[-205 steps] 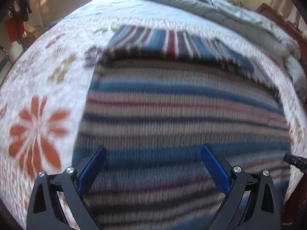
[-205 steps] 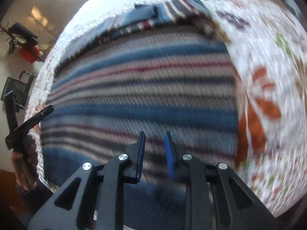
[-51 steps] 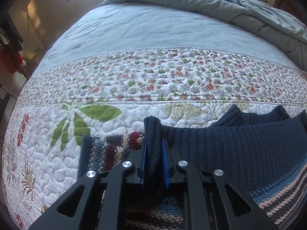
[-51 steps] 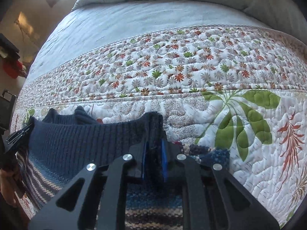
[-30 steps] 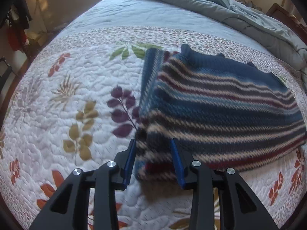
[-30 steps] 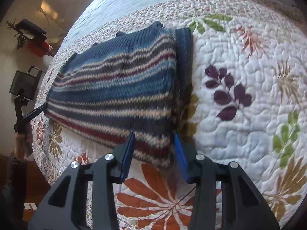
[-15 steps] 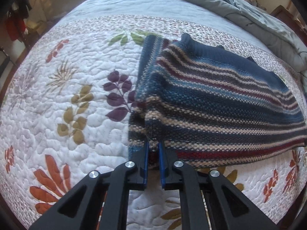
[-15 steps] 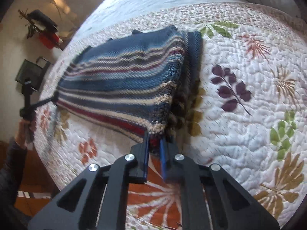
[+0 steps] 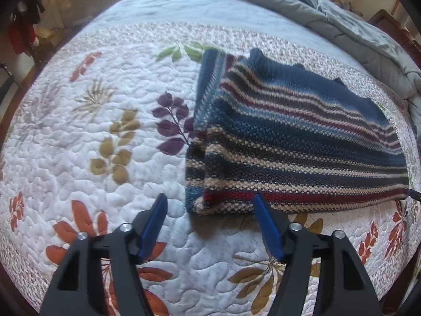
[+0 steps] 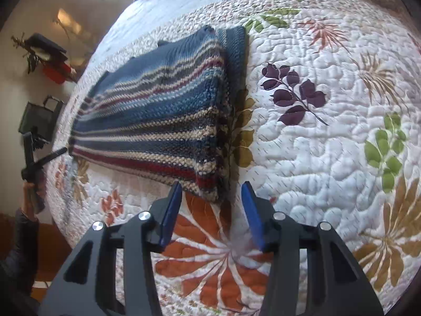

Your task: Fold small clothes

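A striped knitted sweater [image 9: 297, 142] in blue, beige and dark red lies folded flat on the flowered quilt [image 9: 79, 131]. My left gripper [image 9: 209, 204] is just in front of its near left corner. Its jaws are opening, the hem corner lies loose between the blue fingertips, and the pads do not press on it. In the right wrist view the same sweater [image 10: 158, 115] stretches away to the left. My right gripper [image 10: 211, 191] is at its near right corner with its jaws also opening, off the knit. The left gripper [image 10: 54, 154] shows at the sweater's far end, held in a hand [image 10: 33, 187].
A bunched grey duvet [image 9: 350, 29] lies along the far right of the bed. The quilt's near edge drops off just below both grippers. A dark bag [image 10: 38, 121] and red things [image 10: 56, 72] are by the wall beyond the bed's left side.
Half a second ago both grippers were shut on the sweater's near hem corners. Both have now let go and spread their jaws, and the sweater lies flat on the quilt.
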Demonstrator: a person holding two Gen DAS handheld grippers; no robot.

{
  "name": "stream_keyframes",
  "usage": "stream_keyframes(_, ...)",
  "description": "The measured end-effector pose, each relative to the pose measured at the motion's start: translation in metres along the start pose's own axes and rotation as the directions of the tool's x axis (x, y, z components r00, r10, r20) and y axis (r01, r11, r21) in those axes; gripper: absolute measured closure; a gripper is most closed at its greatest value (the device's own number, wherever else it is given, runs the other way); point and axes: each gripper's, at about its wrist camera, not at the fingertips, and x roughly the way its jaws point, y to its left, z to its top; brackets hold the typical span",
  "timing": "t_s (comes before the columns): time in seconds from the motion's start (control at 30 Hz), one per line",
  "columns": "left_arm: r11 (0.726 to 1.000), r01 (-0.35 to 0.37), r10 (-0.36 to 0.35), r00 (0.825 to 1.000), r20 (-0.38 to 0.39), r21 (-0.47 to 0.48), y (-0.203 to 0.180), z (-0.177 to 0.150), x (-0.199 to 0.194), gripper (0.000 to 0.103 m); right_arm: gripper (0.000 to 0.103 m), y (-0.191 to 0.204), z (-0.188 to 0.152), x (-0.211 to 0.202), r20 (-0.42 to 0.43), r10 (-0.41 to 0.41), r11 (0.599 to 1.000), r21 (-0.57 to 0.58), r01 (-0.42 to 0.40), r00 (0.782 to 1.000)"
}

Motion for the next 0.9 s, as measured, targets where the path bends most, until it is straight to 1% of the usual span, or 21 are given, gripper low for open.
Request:
stream_keyframes(0.07, 1.0, -0.003, 0.003, 1.0, -0.011, 0.009, -0.001, -0.001, 0.003, 0.027, 0.05, -0.005, 0.0, -0.001, -0.003, 0.023, 0.999, 0.034, -0.023, 1.0)
stream_keyframes(0.13, 1.0, 0.012, -0.012, 1.0, -0.028, -0.004, -0.001, 0.001, 0.01, 0.027, 0.047, -0.007, 0.001, 0.005, -0.012, 0.036, 0.998, 0.053, -0.035, 0.999)
stream_keyframes(0.2, 0.998, 0.053, -0.054, 0.997, -0.048, -0.035, 0.0, 0.005, 0.018, 0.027, 0.047, -0.008, 0.003, 0.012, -0.02, 0.054, 0.996, 0.07, -0.053, 0.998)
stream_keyframes(0.33, 0.989, 0.112, -0.122, 0.987, -0.103, -0.1, 0.004, 0.014, 0.046, 0.026, 0.044, -0.012, 0.008, 0.034, -0.049, 0.098, 0.99, 0.111, -0.092, 0.994)
stream_keyframes(0.4, 0.987, 0.118, -0.13, 0.986, -0.104, -0.112, 0.003, 0.015, 0.055, 0.024, 0.044, -0.014, 0.01, 0.046, -0.055, 0.118, 0.986, 0.125, -0.111, 0.991)
stream_keyframes(0.5, 0.986, 0.119, -0.132, 0.986, -0.107, -0.121, -0.001, 0.021, 0.059, 0.024, 0.044, -0.013, 0.014, 0.054, -0.044, 0.145, 0.981, 0.133, -0.138, 0.988)
stream_keyframes(0.57, 0.987, 0.115, -0.127, 0.985, -0.114, -0.109, -0.006, 0.025, 0.06, 0.029, 0.045, -0.009, 0.018, 0.058, -0.04, 0.162, 0.979, 0.13, -0.156, 0.986)
stream_keyframes(0.6, 0.989, 0.108, -0.12, 0.986, -0.119, -0.1, -0.009, 0.025, 0.06, 0.036, 0.045, -0.006, 0.019, 0.059, -0.043, 0.157, 0.981, 0.12, -0.151, 0.987)
stream_keyframes(0.63, 0.989, 0.107, -0.119, 0.985, -0.124, -0.099, -0.016, 0.032, 0.065, 0.042, 0.048, -0.002, 0.021, 0.061, -0.048, 0.14, 0.986, 0.103, -0.135, 0.989)
stream_keyframes(0.67, 0.986, 0.125, -0.139, 0.982, -0.127, -0.107, -0.017, 0.033, 0.065, 0.054, 0.053, 0.001, 0.022, 0.062, -0.051, 0.127, 0.988, 0.091, -0.122, 0.991)
stream_keyframes(0.7, 0.982, 0.145, -0.16, 0.979, -0.128, -0.12, -0.015, 0.033, 0.065, 0.066, 0.066, 0.003, 0.023, 0.062, -0.053, 0.119, 0.99, 0.08, -0.115, 0.991)
stream_keyframes(0.73, 0.975, 0.173, -0.191, 0.973, -0.129, -0.142, -0.014, 0.033, 0.065, 0.067, 0.078, 0.005, 0.023, 0.063, -0.059, 0.133, 0.989, 0.079, -0.128, 0.989)
stream_keyframes(0.77, 0.974, 0.168, -0.187, 0.974, -0.128, -0.152, -0.014, 0.033, 0.065, 0.068, 0.078, 0.007, 0.022, 0.064, -0.064, 0.154, 0.985, 0.092, -0.148, 0.986)
stream_keyframes(0.83, 0.974, 0.15, -0.171, 0.978, -0.118, -0.169, -0.016, 0.033, 0.064, 0.071, 0.08, 0.011, 0.02, 0.062, -0.054, 0.127, 0.989, 0.078, -0.123, 0.99)
stream_keyframes(0.9, 0.971, 0.148, -0.17, 0.979, -0.11, -0.188, -0.015, 0.029, 0.057, 0.073, 0.082, 0.014, 0.017, 0.055, -0.039, 0.125, 0.99, 0.073, -0.122, 0.991)
